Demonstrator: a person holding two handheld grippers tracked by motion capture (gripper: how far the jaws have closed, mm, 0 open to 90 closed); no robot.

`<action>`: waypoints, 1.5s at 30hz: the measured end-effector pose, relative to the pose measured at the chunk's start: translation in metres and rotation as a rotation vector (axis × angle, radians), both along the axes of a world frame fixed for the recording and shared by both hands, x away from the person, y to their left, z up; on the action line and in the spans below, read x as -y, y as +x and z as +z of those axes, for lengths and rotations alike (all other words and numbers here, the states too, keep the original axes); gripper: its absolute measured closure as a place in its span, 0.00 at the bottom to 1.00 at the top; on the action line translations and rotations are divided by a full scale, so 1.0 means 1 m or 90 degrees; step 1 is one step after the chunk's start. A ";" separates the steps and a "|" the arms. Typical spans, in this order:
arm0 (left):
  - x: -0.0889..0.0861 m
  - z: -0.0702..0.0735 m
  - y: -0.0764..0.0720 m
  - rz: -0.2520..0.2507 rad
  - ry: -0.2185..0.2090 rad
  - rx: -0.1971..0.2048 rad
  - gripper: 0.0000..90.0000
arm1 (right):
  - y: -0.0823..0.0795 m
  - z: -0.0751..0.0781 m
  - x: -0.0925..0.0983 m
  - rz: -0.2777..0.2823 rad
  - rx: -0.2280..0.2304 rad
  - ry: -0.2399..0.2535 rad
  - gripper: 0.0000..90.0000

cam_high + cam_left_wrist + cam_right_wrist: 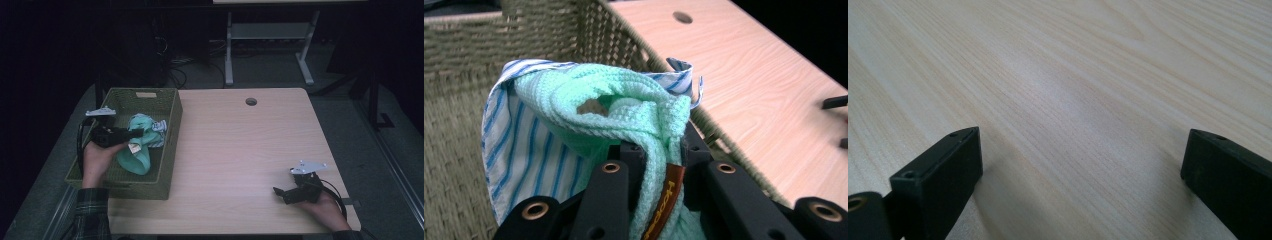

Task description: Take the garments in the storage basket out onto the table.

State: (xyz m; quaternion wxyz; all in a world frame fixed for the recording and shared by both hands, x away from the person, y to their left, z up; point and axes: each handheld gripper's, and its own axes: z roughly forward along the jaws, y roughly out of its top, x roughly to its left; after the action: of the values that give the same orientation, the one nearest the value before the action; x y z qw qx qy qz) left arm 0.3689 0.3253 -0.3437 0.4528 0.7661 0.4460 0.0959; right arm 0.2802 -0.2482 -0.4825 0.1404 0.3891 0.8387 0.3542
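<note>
Mint-green knit cloth (624, 107) — bunched with a blue-striped cloth (519, 150) — is pinched in the left gripper (136, 133) fingers over the woven basket (170, 150). Right gripper (281, 192) rests on the counter (240, 150) — fingers spread, holding nothing.

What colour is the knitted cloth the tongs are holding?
Mint green knitted cloth, clearest in the left gripper view.

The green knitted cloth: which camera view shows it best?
The left gripper view: the green knitted cloth is close, pinched between the left gripper's jaws, over a striped cloth. The high view shows it small, inside the basket. The right gripper view looks at the table.
</note>
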 end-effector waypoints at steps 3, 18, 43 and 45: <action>0.002 0.010 -0.002 -0.005 -0.002 0.015 0.86 | 0.000 0.000 0.000 0.000 0.000 0.000 0.03; 0.011 0.044 -0.008 -0.028 -0.015 0.058 0.86 | 0.000 0.000 0.000 0.000 0.002 -0.001 0.03; 0.051 0.104 -0.016 -0.083 -0.013 0.122 0.86 | 0.001 0.000 0.000 0.000 0.003 -0.001 0.03; 0.055 0.108 -0.017 -0.090 -0.012 0.127 0.86 | 0.000 0.000 0.000 -0.002 0.002 -0.001 0.03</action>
State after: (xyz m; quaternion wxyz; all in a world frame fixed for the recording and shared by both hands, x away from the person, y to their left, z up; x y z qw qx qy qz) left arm 0.3523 0.2701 -0.2360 0.5078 0.7779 0.3447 0.1351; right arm 0.2805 -0.2486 -0.4828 0.1426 0.3895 0.8382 0.3542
